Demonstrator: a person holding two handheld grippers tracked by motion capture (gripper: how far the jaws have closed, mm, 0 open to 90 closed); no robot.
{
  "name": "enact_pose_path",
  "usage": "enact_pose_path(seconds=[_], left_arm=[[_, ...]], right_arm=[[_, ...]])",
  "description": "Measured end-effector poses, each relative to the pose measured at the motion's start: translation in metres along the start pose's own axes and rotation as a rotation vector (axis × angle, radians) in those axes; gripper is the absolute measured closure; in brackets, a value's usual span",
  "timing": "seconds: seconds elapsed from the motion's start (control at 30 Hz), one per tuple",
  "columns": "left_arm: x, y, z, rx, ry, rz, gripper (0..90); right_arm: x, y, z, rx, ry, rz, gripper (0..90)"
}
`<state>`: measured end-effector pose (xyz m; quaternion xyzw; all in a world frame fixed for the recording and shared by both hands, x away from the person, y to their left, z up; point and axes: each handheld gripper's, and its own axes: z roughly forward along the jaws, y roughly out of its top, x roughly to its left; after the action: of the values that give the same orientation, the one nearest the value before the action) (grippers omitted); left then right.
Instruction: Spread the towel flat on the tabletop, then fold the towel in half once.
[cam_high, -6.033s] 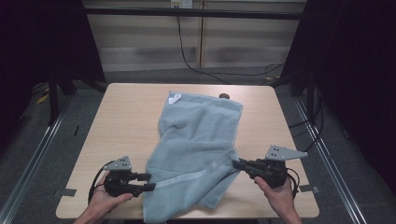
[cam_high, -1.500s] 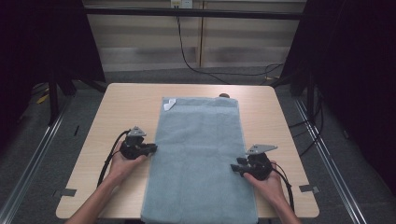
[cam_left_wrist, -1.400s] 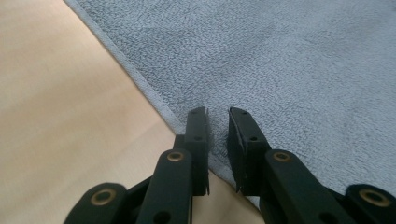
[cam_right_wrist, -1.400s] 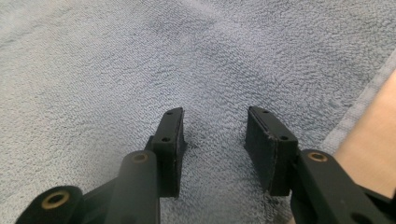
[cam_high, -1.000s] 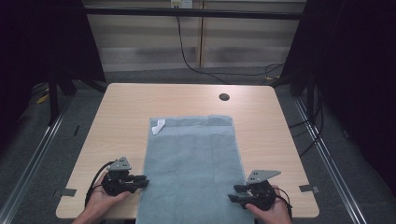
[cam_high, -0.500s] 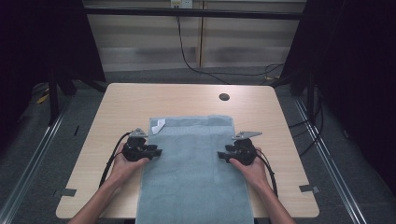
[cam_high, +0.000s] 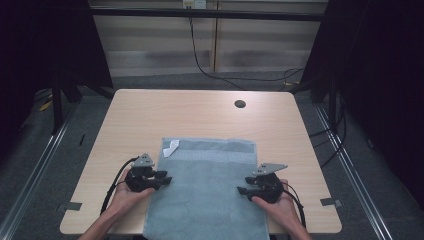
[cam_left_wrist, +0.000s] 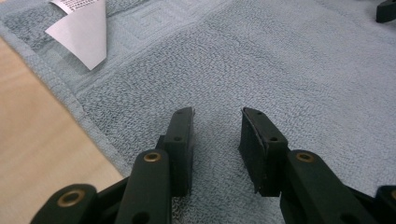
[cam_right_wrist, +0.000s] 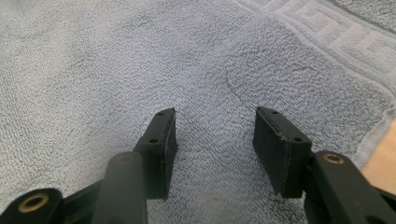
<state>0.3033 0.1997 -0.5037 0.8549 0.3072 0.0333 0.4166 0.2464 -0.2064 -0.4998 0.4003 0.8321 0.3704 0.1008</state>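
Observation:
A light blue towel (cam_high: 205, 190) lies flat on the table, its near end hanging over the front edge. A white label (cam_high: 171, 147) sticks up at its far left corner. My left gripper (cam_high: 167, 178) rests at the towel's left edge, jaws apart over the flat cloth (cam_left_wrist: 280, 60). The left gripper (cam_left_wrist: 217, 116) has just been opening and nothing is pinched between its jaws. My right gripper (cam_high: 241, 190) sits at the towel's right edge. The right gripper (cam_right_wrist: 215, 116) has also just been opening, with only flat towel (cam_right_wrist: 116, 56) under the gap. The label (cam_left_wrist: 79, 28) lies ahead to the left.
The wooden table (cam_high: 200, 115) has bare surface beyond the towel and a round cable hole (cam_high: 240, 104) near its far edge. Dark frames and floor rails stand on both sides of the table. Cables hang at the back wall.
The crumpled towel has been spread flat and drawn toward the near edge. Since half a second ago both hands have moved back toward the person along the towel's sides.

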Motion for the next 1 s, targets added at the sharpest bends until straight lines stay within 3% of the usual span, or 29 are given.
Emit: enact_pose_path(seconds=[0.1,0.2,0.23,0.3,0.47,0.7,0.77,0.9,1.0], left_arm=[[-0.012,-0.007,-0.006,0.009,-0.001,0.01,65.0],[-0.021,-0.011,-0.013,0.03,-0.021,0.025,64.3],[-0.024,-0.012,-0.017,-0.006,-0.003,0.029,64.5],[-0.025,-0.01,-0.021,-0.039,-0.011,0.04,64.8],[-0.011,-0.005,-0.015,-0.052,0.017,-0.007,61.8],[0.004,-0.004,-0.013,-0.035,0.042,-0.052,56.0],[0.007,-0.002,-0.017,-0.051,0.045,-0.052,54.7],[0.016,0.004,-0.021,-0.087,0.057,-0.069,52.6],[0.023,0.01,-0.021,-0.083,0.06,-0.079,50.4]], right_arm=[[0.009,-0.007,-0.006,0.007,0.009,-0.021,49.0],[0.018,-0.011,-0.012,0.021,0.053,-0.004,46.5],[0.019,-0.012,-0.013,0.025,0.06,-0.004,45.0],[0.017,-0.01,-0.014,0.027,0.067,0.001,41.1],[-0.015,0.011,-0.021,-0.09,-0.002,0.045,35.7],[-0.072,0.041,-0.002,-0.11,-0.072,0.114,32.9],[-0.085,0.048,0.005,-0.117,-0.067,0.137,32.7],[-0.098,0.057,0.02,-0.118,-0.076,0.157,31.2],[-0.097,0.056,0.034,-0.086,-0.083,0.152,31.3]])
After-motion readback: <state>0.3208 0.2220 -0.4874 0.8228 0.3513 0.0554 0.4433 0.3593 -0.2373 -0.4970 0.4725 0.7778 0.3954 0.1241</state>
